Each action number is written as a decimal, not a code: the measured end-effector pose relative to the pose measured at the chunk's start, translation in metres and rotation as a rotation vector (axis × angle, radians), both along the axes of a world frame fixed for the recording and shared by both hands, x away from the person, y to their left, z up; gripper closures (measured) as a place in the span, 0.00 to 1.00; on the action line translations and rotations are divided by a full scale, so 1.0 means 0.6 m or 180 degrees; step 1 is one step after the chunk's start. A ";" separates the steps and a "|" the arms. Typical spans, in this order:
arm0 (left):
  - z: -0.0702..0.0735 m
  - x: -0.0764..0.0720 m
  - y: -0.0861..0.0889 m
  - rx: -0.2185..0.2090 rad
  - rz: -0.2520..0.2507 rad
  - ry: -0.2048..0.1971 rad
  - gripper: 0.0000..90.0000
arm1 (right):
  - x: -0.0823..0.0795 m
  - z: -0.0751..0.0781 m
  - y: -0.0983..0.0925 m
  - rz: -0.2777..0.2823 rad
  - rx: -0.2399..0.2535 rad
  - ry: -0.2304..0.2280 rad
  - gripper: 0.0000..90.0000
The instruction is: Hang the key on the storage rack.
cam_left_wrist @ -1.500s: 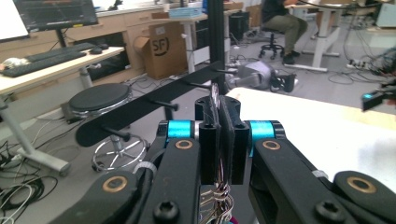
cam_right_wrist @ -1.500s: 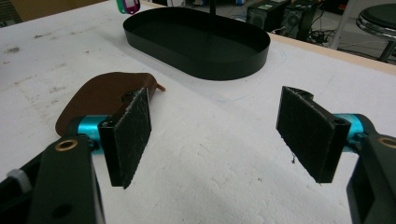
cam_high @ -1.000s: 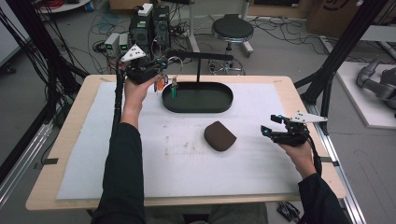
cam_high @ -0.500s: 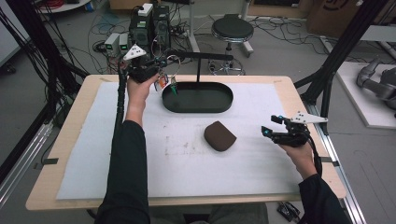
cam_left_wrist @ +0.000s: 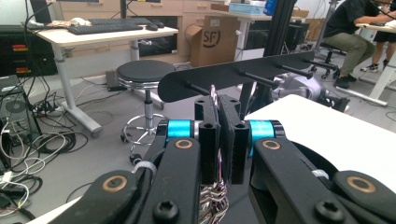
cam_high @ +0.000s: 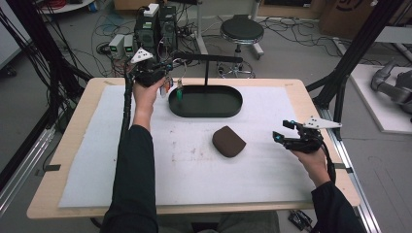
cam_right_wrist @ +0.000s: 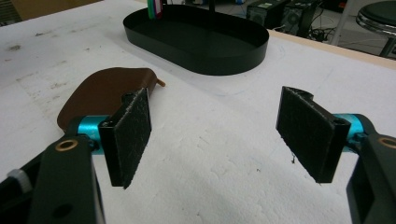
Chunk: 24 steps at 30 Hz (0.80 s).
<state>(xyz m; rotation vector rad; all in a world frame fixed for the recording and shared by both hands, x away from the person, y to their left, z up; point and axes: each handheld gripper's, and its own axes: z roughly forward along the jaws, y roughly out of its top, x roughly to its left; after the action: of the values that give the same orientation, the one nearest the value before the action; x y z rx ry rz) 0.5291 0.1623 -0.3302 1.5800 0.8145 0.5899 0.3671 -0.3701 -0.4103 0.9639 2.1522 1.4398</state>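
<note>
My left gripper [cam_high: 167, 83] lifted slightly, jaws clamped on bundle of small coloured tags [cam_high: 179, 90] at oval black tray's [cam_high: 228, 109] ten o'clock, nearing rack peg [cam_left_wrist: 198, 88]. Right gripper [cam_right_wrist: 215, 135] wide, empty.

Pouch [cam_high: 229, 141] on table [cam_high: 97, 160], before tray [cam_high: 205, 110]

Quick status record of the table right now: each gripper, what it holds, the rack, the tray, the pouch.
left gripper: shut on a bunch of small hanging items, raised at the left end of the rack
rack: black bar with pegs, standing over the tray
tray: black oval, far middle of the table
brown pouch: flat on the white mat, between tray and right gripper
right gripper: open, holding nothing, near the right edge
</note>
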 end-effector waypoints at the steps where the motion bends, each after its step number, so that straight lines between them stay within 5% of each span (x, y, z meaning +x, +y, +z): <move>1: 0.000 0.000 -0.001 -0.0002 0.0006 0.0001 0.96 | 0.000 0.000 0.000 0.0004 -0.0008 -0.0003 0.30; 24: -0.006 0.001 0.000 0.0028 0.0074 0.0040 0.96 | 0.000 0.000 0.000 -0.0001 0.0004 -0.0006 0.30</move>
<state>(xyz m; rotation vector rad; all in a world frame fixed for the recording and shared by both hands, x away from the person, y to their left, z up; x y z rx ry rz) 0.5297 0.1621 -0.3341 1.5854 0.8419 0.6015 0.3670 -0.3703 -0.4101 0.9628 2.1499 1.4415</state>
